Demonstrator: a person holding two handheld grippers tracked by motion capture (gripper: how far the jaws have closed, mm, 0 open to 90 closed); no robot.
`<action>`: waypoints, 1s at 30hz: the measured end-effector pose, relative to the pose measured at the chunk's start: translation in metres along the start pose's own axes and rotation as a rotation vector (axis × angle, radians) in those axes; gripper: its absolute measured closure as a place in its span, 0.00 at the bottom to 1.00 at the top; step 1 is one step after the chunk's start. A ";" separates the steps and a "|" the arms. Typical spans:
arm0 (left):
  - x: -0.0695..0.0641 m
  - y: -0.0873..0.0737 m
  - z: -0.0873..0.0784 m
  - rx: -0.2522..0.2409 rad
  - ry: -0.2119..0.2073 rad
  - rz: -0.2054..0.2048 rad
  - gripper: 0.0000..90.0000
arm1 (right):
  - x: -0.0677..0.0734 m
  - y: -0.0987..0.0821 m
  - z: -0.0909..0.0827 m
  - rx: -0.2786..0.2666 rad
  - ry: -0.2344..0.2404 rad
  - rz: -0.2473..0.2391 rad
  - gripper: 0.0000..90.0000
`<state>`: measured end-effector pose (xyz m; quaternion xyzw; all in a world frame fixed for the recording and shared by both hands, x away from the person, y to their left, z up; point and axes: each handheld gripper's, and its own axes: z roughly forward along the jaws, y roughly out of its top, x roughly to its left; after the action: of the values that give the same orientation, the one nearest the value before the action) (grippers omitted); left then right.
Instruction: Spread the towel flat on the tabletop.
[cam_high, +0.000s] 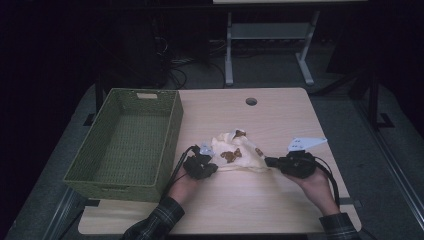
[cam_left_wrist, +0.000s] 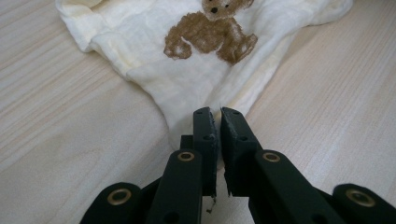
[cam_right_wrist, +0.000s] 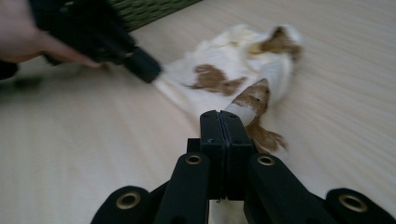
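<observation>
Left fingers (cam_left_wrist: 205, 128): closed on the near edge of the cream cloth (cam_left_wrist: 187, 70), a thin fold pinched between the pads.
Right fingers (cam_right_wrist: 236, 130): pressed fully together on another corner of the cloth, which bunches just past the tips.
Left gripper (cam_high: 209, 165): low over the desk (cam_high: 280, 115), at the cloth's left end.
Right gripper (cam_high: 272, 161): at the cloth's right end, pointing toward the left one — the fabric spans between the two.
Cloth: it lies crumpled on the middle of the desk, bear prints showing, just right of the green basket (cam_high: 125, 145) and not in it.
Step in hand: likely pulling the cloth out flat, or lifting it by two corners.
Risk, slip: both holds sit close to the hem, so a sharp tug apart could pull a corner free.
Risk, snag: a lift toward the basket could drag the hanging middle across its rim — the cloth would fold back on itself.
Risk, uneven pull: one hand leading would twist the fabric instead of spreading it.
</observation>
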<state>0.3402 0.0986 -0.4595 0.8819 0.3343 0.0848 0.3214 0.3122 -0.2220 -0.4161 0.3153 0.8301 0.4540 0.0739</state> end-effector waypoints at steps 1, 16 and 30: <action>0.000 0.000 0.000 0.000 0.000 -0.001 0.93 | 0.006 0.000 0.003 0.004 0.018 -0.006 0.99; -0.001 0.000 0.001 -0.013 0.001 -0.012 0.93 | 0.060 0.001 0.029 0.012 0.170 -0.103 0.79; 0.000 0.000 0.000 -0.003 0.004 0.004 0.93 | -0.014 -0.009 0.048 0.100 -0.134 0.085 0.85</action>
<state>0.3399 0.0989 -0.4596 0.8819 0.3331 0.0874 0.3218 0.3387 -0.2004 -0.4534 0.3833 0.8308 0.3925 0.0938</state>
